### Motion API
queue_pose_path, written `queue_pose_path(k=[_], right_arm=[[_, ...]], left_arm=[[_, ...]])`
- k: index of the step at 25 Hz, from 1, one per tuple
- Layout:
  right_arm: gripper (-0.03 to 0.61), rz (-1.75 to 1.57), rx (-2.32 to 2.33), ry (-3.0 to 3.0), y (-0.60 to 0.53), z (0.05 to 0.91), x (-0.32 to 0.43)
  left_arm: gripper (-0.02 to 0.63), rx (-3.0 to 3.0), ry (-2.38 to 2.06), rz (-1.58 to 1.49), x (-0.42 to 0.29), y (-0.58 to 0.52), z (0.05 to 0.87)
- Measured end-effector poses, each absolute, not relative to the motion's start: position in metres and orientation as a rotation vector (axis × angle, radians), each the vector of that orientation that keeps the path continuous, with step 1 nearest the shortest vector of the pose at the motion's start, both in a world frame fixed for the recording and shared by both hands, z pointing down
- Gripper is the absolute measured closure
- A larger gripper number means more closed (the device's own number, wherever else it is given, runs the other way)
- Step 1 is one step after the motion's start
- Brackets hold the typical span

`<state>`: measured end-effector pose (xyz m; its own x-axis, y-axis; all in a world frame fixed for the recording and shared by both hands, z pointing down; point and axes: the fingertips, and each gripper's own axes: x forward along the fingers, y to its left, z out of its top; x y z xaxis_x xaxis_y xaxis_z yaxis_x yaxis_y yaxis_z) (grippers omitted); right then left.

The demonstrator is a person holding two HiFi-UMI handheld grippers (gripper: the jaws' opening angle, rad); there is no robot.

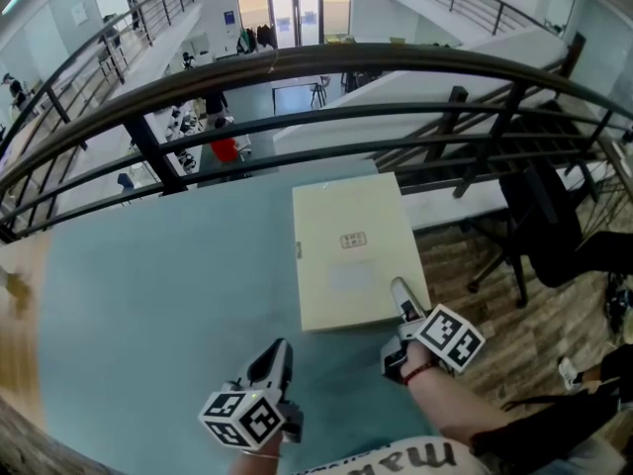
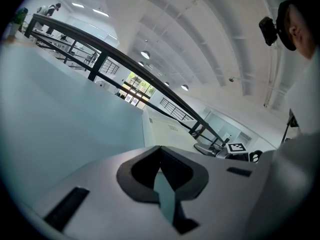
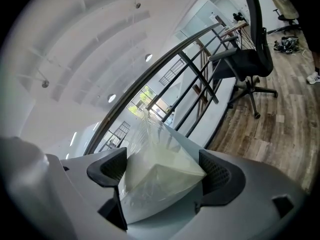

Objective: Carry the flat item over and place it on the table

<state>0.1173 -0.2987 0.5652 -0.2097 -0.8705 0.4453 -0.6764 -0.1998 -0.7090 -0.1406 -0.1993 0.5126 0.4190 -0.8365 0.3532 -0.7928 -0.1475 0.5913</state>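
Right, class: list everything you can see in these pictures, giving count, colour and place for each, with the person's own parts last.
flat box: one, cream, plastic-wrapped, lying on the table towards its right side
table: one, pale teal, directly below the person
railing: one, dark, curving past the table's far side
office chair: one, black, right of the table
wood floor: brown, under the chair
left gripper: one, grey, over the table's near part, jaws together, empty
right gripper: one, grey, jaws on the box's near right corner
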Motion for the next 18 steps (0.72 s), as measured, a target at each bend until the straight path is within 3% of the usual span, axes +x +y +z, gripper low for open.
queue_pose_path(k=[18], right_arm=[[0.146, -1.343, -1.897, 1.841, -0.2978, 0.5689, 0.1182]], left_arm=[[0.611, 1.942, -1.363, -0.082, -0.1423, -0.201, 0.5176]])
